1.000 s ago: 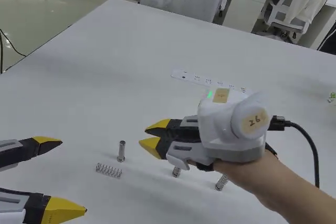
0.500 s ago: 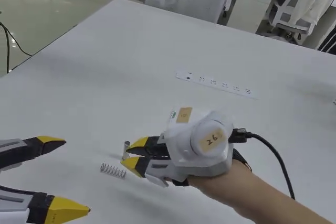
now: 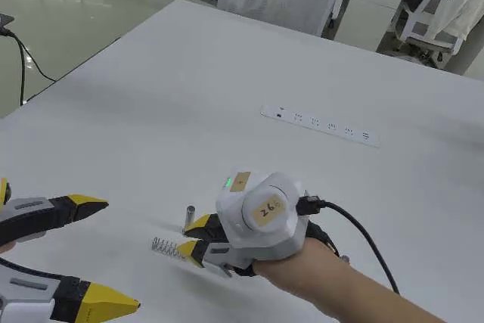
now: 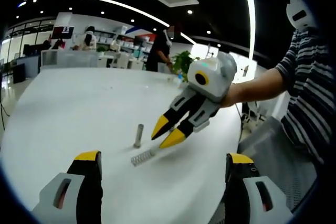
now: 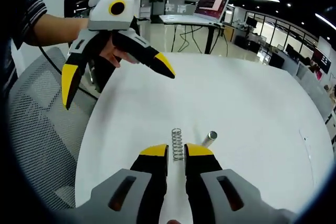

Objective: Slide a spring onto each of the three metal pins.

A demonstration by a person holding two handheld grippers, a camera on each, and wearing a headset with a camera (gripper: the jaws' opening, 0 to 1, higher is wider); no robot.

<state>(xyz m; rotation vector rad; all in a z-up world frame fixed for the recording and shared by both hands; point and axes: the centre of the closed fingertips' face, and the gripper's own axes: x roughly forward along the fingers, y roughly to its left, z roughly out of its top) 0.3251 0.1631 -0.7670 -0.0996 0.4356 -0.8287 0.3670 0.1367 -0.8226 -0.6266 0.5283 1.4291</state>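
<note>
Over the last second my right gripper [image 3: 193, 237], stickered "26", had swung down to the spring [image 3: 165, 248] lying on the table [image 3: 227, 73] beside the bare pin [image 3: 190, 215]. Its jaws were narrowly parted about the spring's near end. My left gripper [image 3: 110, 255] hung spread wide.

The right gripper [image 3: 186, 237] sits low over the surface, gripped from behind by a hand [image 3: 291, 270] whose bare forearm [image 3: 363, 304] runs in from the lower right. Its yellow-tipped fingers [image 5: 153, 152] point left, parted by a narrow gap. The left gripper [image 3: 119, 255] is at the lower left, its fingers [image 3: 87, 203] spread wide and aimed toward the right one.
</note>
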